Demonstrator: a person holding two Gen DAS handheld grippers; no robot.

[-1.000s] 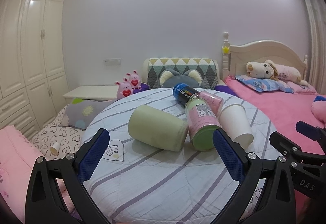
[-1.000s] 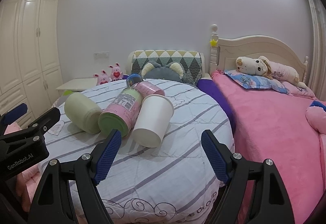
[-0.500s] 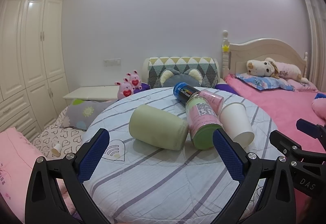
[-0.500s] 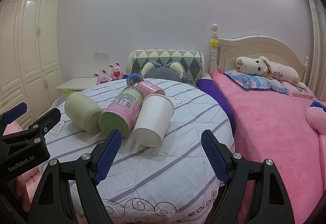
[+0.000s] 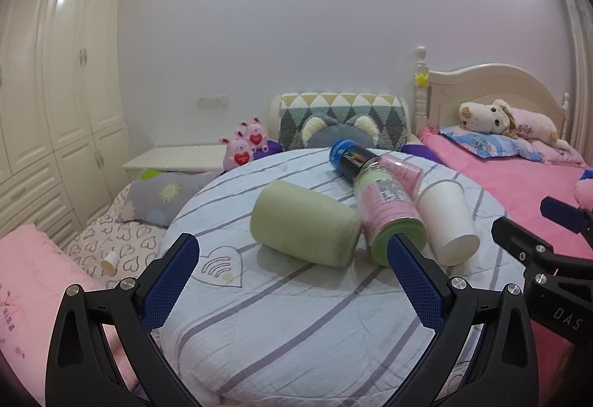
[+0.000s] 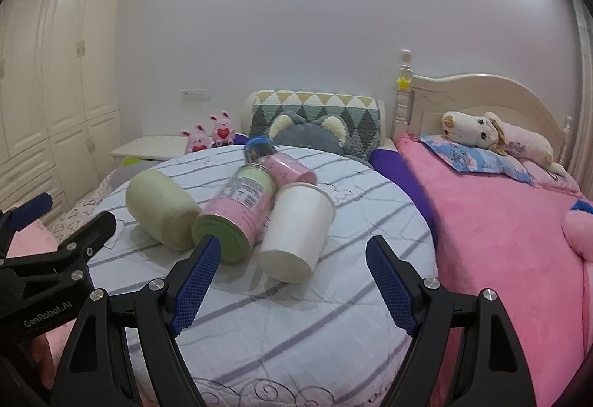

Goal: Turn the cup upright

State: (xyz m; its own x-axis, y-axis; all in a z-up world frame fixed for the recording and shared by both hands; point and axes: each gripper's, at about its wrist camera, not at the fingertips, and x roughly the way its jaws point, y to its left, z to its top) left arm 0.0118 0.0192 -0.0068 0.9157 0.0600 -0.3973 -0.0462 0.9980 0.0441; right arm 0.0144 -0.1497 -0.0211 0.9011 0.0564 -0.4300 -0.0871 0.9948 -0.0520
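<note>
A white paper cup [image 6: 296, 225] lies on its side on the round striped table [image 6: 296, 325], base toward me; it also shows in the left wrist view [image 5: 446, 221]. Left of it lie a pink-and-green canister [image 6: 237, 210], a pale green cylinder cup [image 6: 163, 210], a small pink cup [image 6: 292, 168] and a dark blue can [image 6: 257, 147]. My right gripper [image 6: 292, 270] is open, just in front of the white cup, not touching. My left gripper [image 5: 292, 270] is open and empty in front of the green cylinder [image 5: 304, 225].
A pink bed [image 6: 511, 229] with a plush toy [image 6: 481, 129] stands right of the table. A patterned cushion [image 6: 315, 118] and pink bunny toys [image 6: 211, 132] lie behind. White wardrobes [image 5: 55, 92] line the left wall. A low mattress [image 5: 111, 240] lies left of the table.
Both grippers have crept slightly forward toward the objects. The cups and cans have not moved, and both grippers stay open.
</note>
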